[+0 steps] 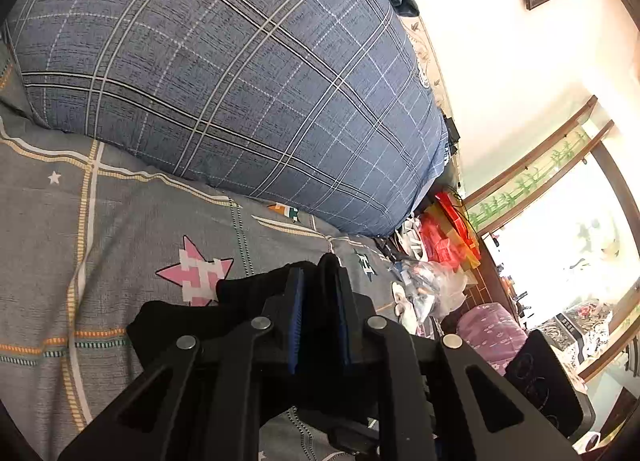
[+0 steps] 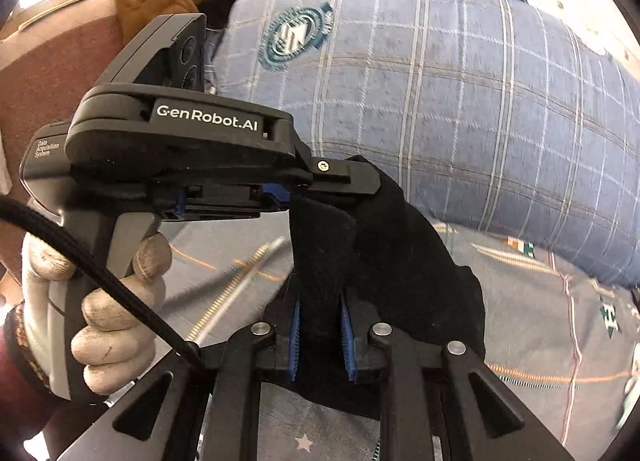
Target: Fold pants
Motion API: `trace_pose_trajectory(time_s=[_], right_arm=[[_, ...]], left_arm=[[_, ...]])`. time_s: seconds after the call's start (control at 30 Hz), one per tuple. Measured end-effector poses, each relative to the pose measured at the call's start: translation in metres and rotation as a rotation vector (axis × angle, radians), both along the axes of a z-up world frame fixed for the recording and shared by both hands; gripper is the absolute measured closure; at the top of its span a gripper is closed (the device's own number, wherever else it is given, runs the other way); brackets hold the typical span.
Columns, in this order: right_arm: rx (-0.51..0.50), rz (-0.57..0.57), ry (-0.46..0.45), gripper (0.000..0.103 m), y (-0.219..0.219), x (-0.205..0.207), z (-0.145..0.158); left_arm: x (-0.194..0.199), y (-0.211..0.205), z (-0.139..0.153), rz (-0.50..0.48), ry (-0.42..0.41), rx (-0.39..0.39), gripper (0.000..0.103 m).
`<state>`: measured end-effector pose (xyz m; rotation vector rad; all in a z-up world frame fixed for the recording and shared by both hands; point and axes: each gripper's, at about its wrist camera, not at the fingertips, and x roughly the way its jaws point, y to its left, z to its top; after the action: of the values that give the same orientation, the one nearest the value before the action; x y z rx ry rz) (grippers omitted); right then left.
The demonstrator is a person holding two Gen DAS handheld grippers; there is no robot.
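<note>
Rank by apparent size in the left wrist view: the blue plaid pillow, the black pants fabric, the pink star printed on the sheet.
1. Blue plaid pillow, by far the largest.
2. Black pants fabric, clamped in the left gripper; partly hidden and close to the camera, so unsure.
3. Pink star print, smallest; the fabric covers part of it.

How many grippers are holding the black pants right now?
2. The right gripper pinches the black pants at bottom centre of its view; the left gripper grips the same cloth just above it. More cloth may hang hidden below.
</note>
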<state>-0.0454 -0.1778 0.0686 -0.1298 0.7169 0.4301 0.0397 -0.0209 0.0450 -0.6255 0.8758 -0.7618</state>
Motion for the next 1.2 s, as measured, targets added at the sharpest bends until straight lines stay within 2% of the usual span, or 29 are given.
trace_pose_trajectory(time_s=[0.13,0.33,0.37,0.4,0.47,0.53,0.67,0.87,0.97,1.03,1.1,1.2], right_arm=[[-0.002,0.022,0.050,0.084,0.015,0.005,-0.018],[-0.024,0.055,0.138,0.084,0.035,0.019,-0.064],[-0.031,0.062,0.139,0.083,0.038,0.021,-0.068],[-0.040,0.076,0.134,0.078,0.041,0.021,-0.071],[-0.058,0.098,0.102,0.065,0.046,0.016,-0.072],[-0.067,0.134,0.093,0.039,0.050,0.008,-0.070],[-0.153,0.184,0.022,0.031,0.059,-0.021,-0.063],[-0.152,0.213,0.016,0.027,0.031,-0.062,-0.053],[-0.104,0.156,0.017,0.027,0.005,-0.068,-0.039],[-0.080,0.061,-0.003,0.027,-0.019,-0.058,-0.025],[-0.056,-0.036,-0.007,0.027,-0.039,-0.044,-0.017],[-0.014,-0.117,0.016,0.027,-0.060,-0.015,-0.010]], left_arm=[[0.006,0.016,-0.029,0.047,0.078,0.027,0.089],[0.012,0.050,-0.080,0.142,0.190,0.030,0.087],[0.012,0.054,-0.085,0.156,0.205,0.033,0.083],[0.013,0.061,-0.091,0.177,0.229,0.036,0.079],[0.013,0.073,-0.096,0.212,0.255,0.039,0.063],[0.009,0.087,-0.097,0.238,0.266,0.020,0.061],[-0.002,0.106,-0.083,0.285,0.255,0.048,0.060],[-0.024,0.093,-0.037,0.295,0.164,0.174,0.059],[-0.031,0.073,-0.021,0.276,0.130,0.203,0.055],[-0.038,0.057,-0.022,0.255,0.128,0.222,0.055],[-0.045,0.039,-0.032,0.236,0.134,0.264,0.055],[-0.054,0.016,-0.060,0.213,0.181,0.390,0.055]])
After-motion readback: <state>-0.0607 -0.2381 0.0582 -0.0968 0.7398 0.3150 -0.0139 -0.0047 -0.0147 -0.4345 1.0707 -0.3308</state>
